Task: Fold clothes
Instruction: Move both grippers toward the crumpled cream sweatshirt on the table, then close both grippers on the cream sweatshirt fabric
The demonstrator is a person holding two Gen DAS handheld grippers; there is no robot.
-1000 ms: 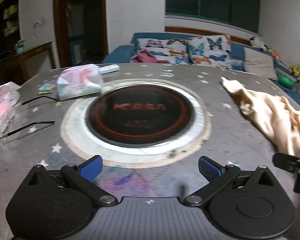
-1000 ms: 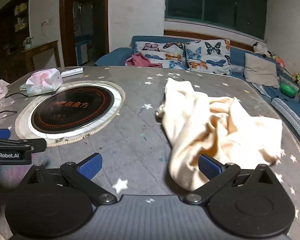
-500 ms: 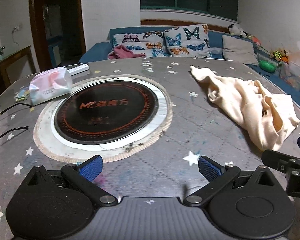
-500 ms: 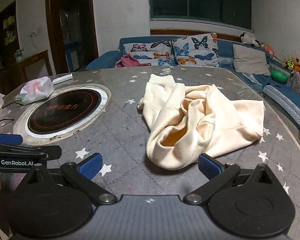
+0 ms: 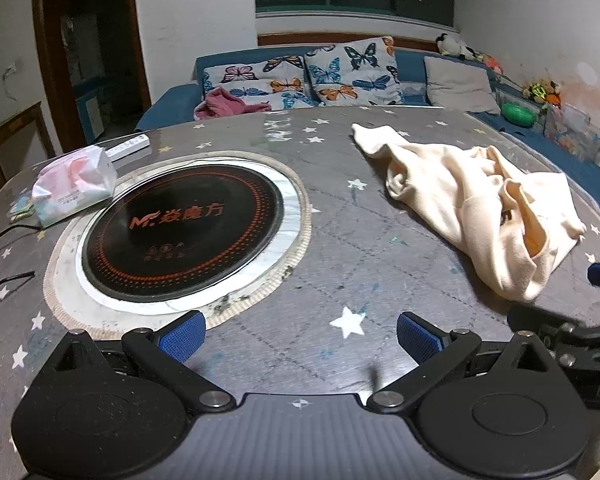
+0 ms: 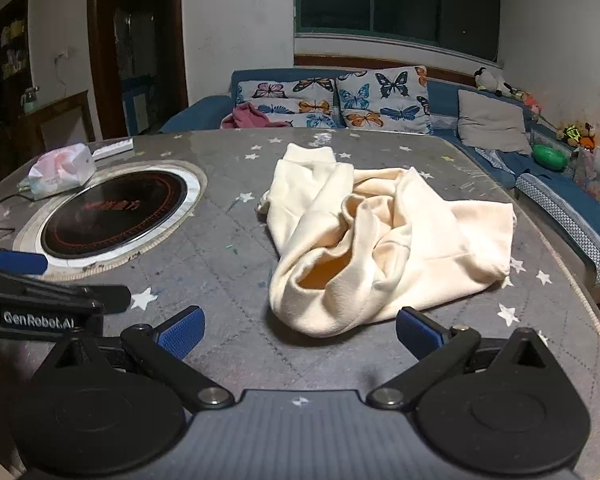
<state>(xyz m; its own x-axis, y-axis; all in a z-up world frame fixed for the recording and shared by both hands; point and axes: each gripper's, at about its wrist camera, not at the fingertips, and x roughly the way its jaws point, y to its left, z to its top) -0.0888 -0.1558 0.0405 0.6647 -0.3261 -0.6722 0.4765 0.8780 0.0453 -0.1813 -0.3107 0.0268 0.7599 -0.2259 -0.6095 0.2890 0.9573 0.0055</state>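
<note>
**Both grippers spread above the bench, garment untouched**

The left hand-held gripper point(image 5: 298, 336) hovers low over the grey star-printed bench point(image 5: 340, 240), its blue-padded fingers spread wide with nothing between them. The right hand-held gripper point(image 6: 300, 332) is likewise spread apart and holds nothing; its right pad sits just beside the near edge of the crumpled cream fabric garment point(image 6: 384, 240), which lies in a heap on the bench's right half. To the left of the garment is the round black induction cooktop with an orange ring point(image 5: 180, 228), set into the bench. A pink-and-white tissue pack point(image 5: 74, 184) lies at its far left edge. Beyond the bench stands a blue sofa with butterfly cushions point(image 6: 332, 100).
</note>
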